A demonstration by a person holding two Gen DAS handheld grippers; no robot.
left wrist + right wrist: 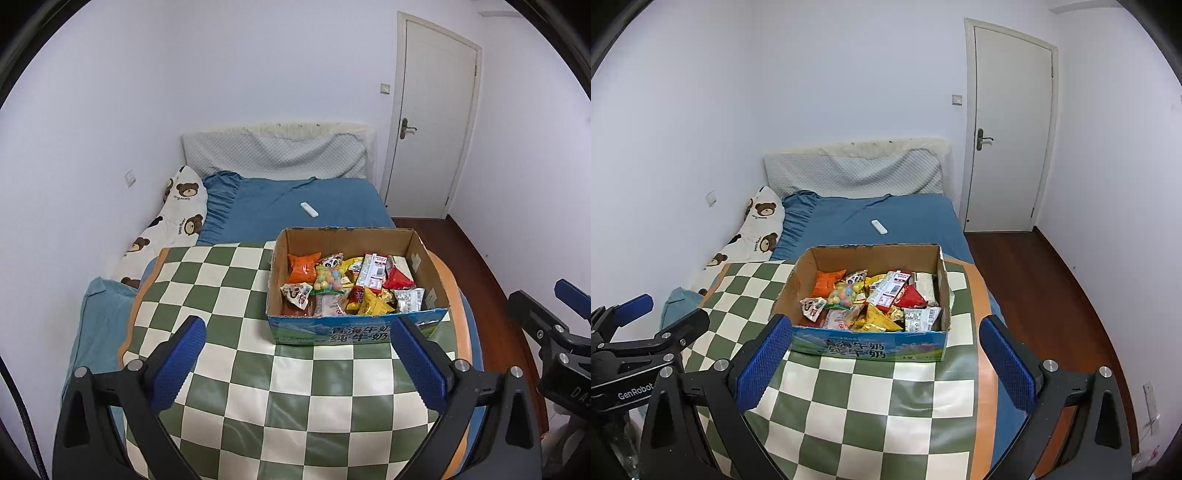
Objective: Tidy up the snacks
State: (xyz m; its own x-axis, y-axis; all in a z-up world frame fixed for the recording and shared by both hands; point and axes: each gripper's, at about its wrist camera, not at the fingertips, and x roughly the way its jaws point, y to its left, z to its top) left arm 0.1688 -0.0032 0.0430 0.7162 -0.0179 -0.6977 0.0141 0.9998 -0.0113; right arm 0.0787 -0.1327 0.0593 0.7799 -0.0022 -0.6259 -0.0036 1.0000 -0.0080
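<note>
An open cardboard box (432,266) with a blue printed front stands on a green-and-white checkered mat (221,295) on the bed. It holds several snack packets (351,284): orange, yellow, red, white, and a bag of coloured candy balls. It also shows in the right wrist view (943,288), with the snack packets (871,299) inside. My left gripper (299,365) is open and empty, near the box's front left. My right gripper (882,365) is open and empty, in front of the box. Each gripper shows at the edge of the other's view.
The mat (849,406) lies on a blue bed (295,199). A white remote (308,209) lies on the sheet beyond the box. A bear-print pillow (173,221) lies along the left wall. A closed white door (432,122) and wooden floor (1034,280) are on the right.
</note>
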